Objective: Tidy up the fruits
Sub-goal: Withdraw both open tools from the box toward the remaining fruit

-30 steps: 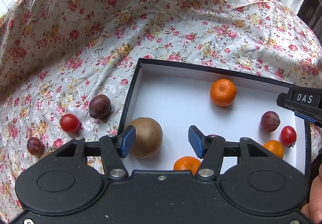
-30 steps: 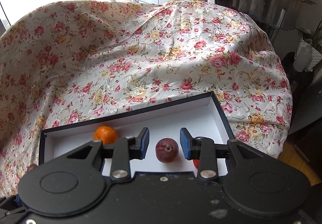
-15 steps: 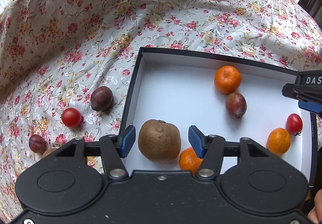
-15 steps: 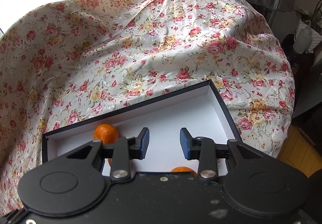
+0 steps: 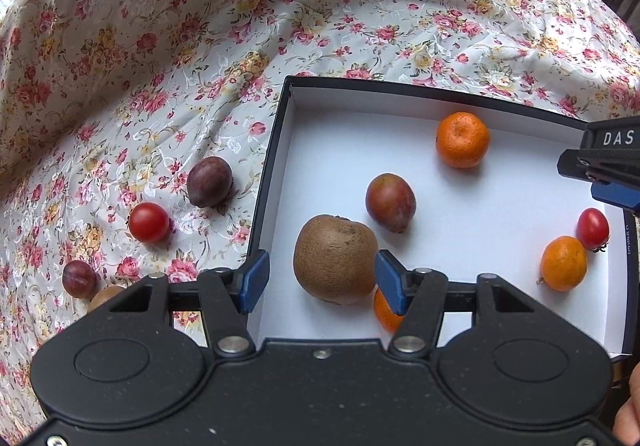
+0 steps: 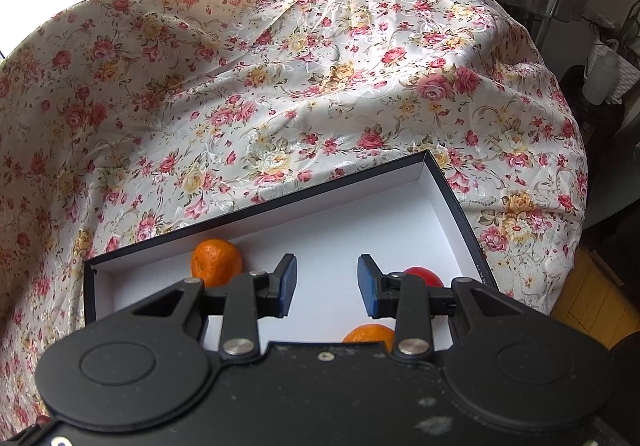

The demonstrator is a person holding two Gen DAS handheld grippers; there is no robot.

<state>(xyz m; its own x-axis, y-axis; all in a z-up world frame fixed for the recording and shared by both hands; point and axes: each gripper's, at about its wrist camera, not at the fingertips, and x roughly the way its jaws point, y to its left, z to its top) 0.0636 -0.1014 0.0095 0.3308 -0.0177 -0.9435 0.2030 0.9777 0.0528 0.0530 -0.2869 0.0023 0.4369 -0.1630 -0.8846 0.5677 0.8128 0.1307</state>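
Where the glossy, creased floral cloth [image 5: 168, 57] drapes the table, a shallow box [image 5: 269, 181] sits with black outer walls and a smooth white floor. Inside lie a fuzzy brown oval kiwi [image 5: 335, 258], a mottled red-purple plum [image 5: 390, 201], three dimpled tangerines, one far [image 5: 462, 139], and a shiny cherry tomato [image 5: 593, 228]. On the cloth left of the box lie another tomato [image 5: 149, 222] and two dark plums, one nearer the box [image 5: 209, 181].

The left gripper [image 5: 322, 278] tilts steeply down, blue pads apart, the kiwi between them but ungripped. The right gripper [image 6: 327, 284] hangs over the box, jaws parted and empty.
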